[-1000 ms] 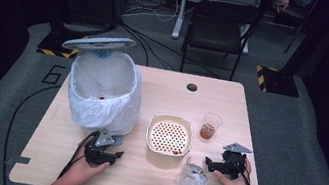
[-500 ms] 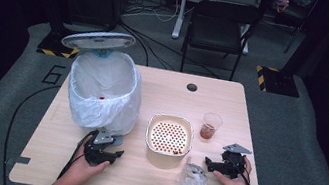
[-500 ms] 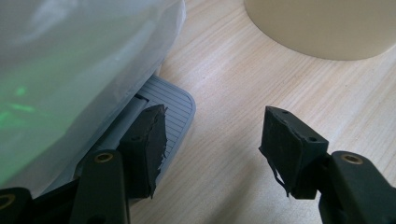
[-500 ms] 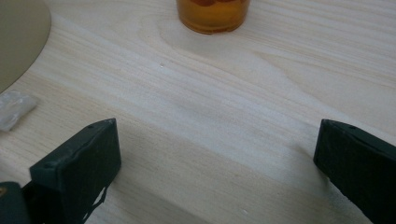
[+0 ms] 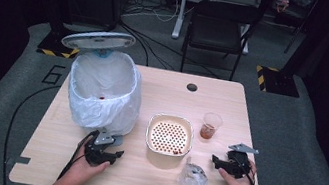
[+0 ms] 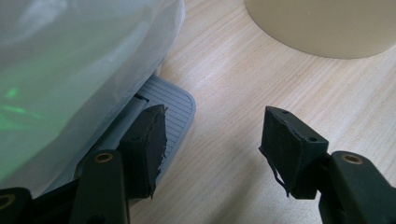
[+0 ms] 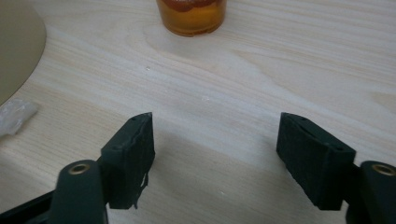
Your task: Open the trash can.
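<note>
Plastic wrap [image 5: 192,178], crumpled and clear, is lying just beside the right gripper [image 5: 218,161], off its left jaw tip and nearer this hand than the other. That gripper's jaws have just been closing, yet they are standing apart over bare table [image 7: 224,70] with nothing between them. The left gripper [image 6: 210,126] is also gaping, empty, one jaw lying over the grey pedal [image 6: 175,105] of the lined bin [image 5: 119,110], whose lid [image 5: 99,40] is standing raised.

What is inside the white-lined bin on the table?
The bin has its lid raised; one small red bit lies in the white liner. The near wall hides the bottom.
</note>
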Available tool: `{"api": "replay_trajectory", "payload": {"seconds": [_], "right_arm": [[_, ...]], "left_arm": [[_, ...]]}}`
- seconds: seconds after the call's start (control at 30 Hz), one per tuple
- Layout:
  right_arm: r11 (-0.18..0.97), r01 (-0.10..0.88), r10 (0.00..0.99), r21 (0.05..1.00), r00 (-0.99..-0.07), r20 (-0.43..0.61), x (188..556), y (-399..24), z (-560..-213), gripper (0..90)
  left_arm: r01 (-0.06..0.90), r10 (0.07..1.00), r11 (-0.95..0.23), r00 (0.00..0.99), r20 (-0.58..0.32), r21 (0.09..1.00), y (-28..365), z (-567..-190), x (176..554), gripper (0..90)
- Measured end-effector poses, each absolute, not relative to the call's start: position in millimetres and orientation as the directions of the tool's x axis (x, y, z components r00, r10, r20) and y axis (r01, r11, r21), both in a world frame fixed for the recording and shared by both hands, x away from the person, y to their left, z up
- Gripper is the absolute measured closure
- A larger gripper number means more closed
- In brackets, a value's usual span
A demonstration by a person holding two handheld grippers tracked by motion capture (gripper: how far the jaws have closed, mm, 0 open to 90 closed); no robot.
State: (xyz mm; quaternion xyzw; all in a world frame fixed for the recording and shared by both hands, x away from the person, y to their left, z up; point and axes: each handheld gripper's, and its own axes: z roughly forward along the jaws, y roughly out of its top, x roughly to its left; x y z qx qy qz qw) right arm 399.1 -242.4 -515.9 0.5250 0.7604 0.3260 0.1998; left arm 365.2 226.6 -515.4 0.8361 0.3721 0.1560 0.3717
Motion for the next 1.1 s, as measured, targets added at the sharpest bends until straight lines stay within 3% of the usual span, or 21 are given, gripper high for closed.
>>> {"api": "replay_trajectory", "payload": {"seconds": [0.43, 0.6, 1.1], "right_arm": [[0.274, 0.634, 0.916, 0.723, -0.401, 0.004, 384, -241, -494, 33.5], [0.312, 0.609, 0.895, 0.729, -0.447, -0.01, 374, -238, -480, 38.4], [0.342, 0.544, 0.828, 0.766, -0.56, 0.028, 353, -218, -453, 32.2]], "left_arm": [[0.511, 0.744, -0.437, 0.668, -0.022, 0.74, 227, -515, 365, 40.2], [0.511, 0.743, -0.441, 0.669, -0.019, 0.738, 226, -515, 365, 40.2], [0.512, 0.743, -0.445, 0.669, -0.016, 0.735, 226, -515, 365, 40.2]]}}
